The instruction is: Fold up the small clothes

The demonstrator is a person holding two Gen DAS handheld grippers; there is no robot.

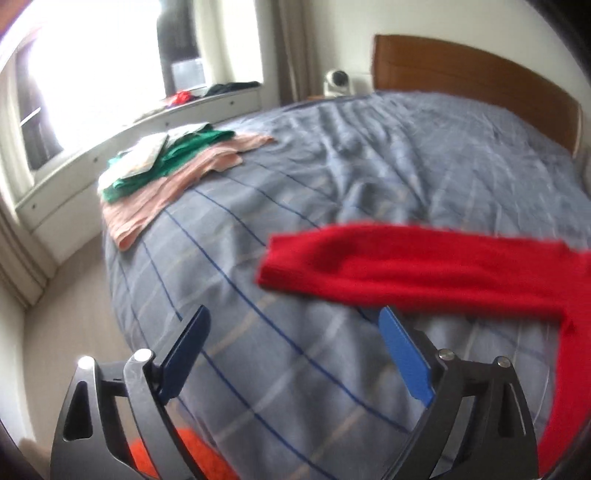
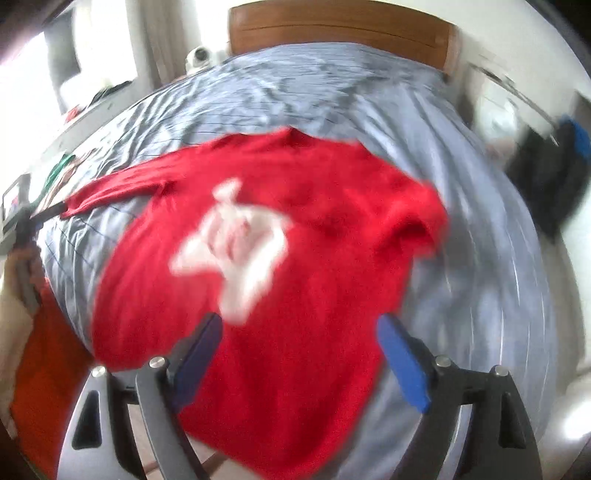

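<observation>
The red sweater point(image 2: 288, 236) lies spread flat on the bed point(image 1: 332, 177), chest up with a white figure point(image 2: 236, 247) on the front, its collar toward the wooden headboard point(image 2: 340, 29) and its hem at the foot edge nearest me. One sleeve point(image 1: 406, 262) stretches sideways across the blue-grey checked cover toward the window side. My right gripper point(image 2: 299, 332) hovers over the sweater's hem, its blue fingers point(image 2: 402, 365) spread wide with nothing between them; whether they touch the knit I cannot tell, as the view is blurred. My left gripper point(image 1: 295, 325) is also wide open and holds nothing, poised above bare cover just short of the sleeve's cuff, one finger tip close beneath the sleeve. Beyond the sleeve, near the window-side edge of the bed, a stack of folded clothes point(image 1: 177, 166) rests, green on pink with a pale piece on top. A small white camera point(image 1: 338, 81) stands beside the headboard, and a bright window point(image 1: 96, 59) fills the wall past the stack.
</observation>
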